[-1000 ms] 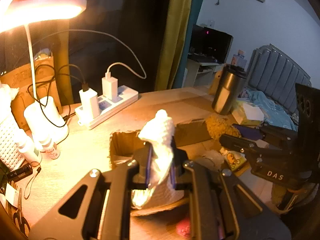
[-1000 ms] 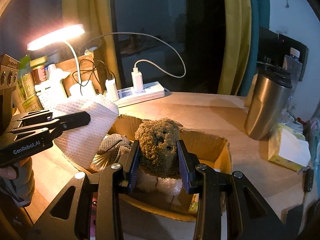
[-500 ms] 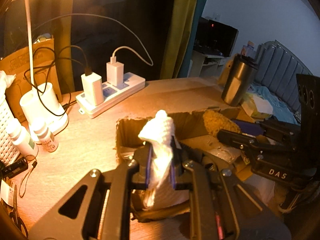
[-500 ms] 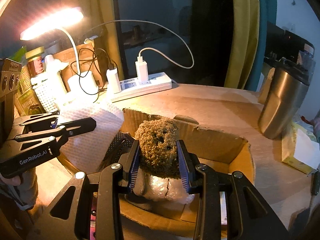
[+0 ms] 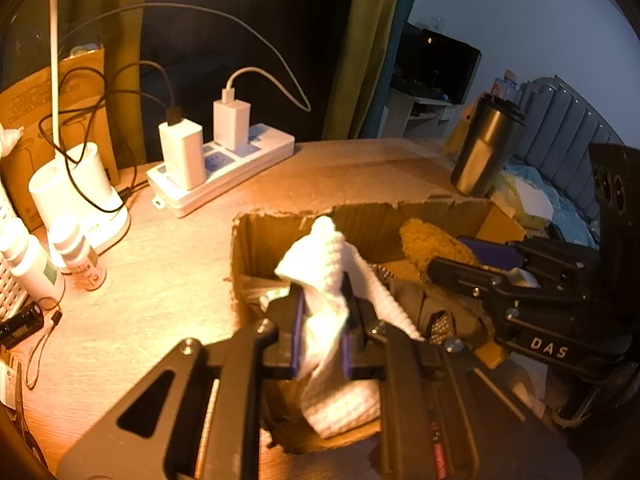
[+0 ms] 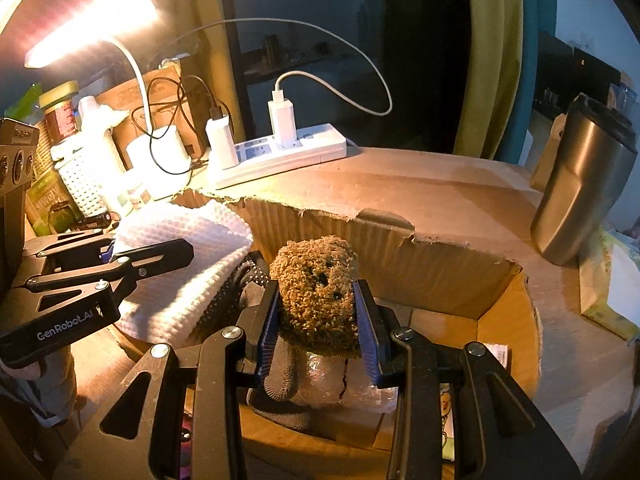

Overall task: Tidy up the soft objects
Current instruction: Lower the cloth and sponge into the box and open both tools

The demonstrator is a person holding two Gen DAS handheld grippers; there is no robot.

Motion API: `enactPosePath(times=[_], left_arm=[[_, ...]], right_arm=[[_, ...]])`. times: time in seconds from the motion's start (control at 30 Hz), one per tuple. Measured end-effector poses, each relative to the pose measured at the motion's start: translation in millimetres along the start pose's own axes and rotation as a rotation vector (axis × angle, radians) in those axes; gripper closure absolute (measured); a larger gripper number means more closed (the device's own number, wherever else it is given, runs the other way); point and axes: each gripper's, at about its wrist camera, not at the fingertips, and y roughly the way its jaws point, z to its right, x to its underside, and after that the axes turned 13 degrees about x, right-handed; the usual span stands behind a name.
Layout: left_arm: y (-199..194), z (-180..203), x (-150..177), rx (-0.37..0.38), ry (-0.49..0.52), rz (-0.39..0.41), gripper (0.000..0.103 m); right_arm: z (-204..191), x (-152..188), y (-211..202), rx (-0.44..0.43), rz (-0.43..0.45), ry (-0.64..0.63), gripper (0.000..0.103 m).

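My left gripper (image 5: 322,326) is shut on a white waffle-weave cloth (image 5: 320,280), which hangs over the left part of an open cardboard box (image 5: 288,216). From the right wrist view the same cloth (image 6: 188,264) drapes under the left gripper (image 6: 132,256) at the box's left edge. My right gripper (image 6: 318,320) is shut on a brown curly plush toy (image 6: 318,284) with a small face, held inside the box (image 6: 400,248). Below it lie a grey dotted glove (image 6: 276,380) and bubble wrap (image 6: 348,384). The plush (image 5: 432,244) and right gripper (image 5: 520,292) show in the left wrist view too.
A white power strip (image 6: 280,156) with chargers and cables sits behind the box. A lamp base (image 5: 76,196), small bottles (image 5: 76,252) and clutter stand at the left. A steel tumbler (image 6: 580,184) and a tissue pack (image 6: 608,284) stand at the right.
Both grippers have sunk toward the box with their loads; the cloth and the plush now sit lower, inside the box opening. Neither grip has changed.
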Motion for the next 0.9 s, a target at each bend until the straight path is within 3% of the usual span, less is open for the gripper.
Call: enactPosePath(times=[0.63,0.9], left_arm=[[6.6,-1.2,2.2,0.002,0.011,-0.01,0.086],[7.5,1.8,1.5,0.013,0.01,-0.028,0.079]], right_arm=[[-6.7,1.7,13.0,0.01,-0.046,-0.001,0.064],[-2.8,2.3,14.0,0.003,-0.053,0.024,0.06]])
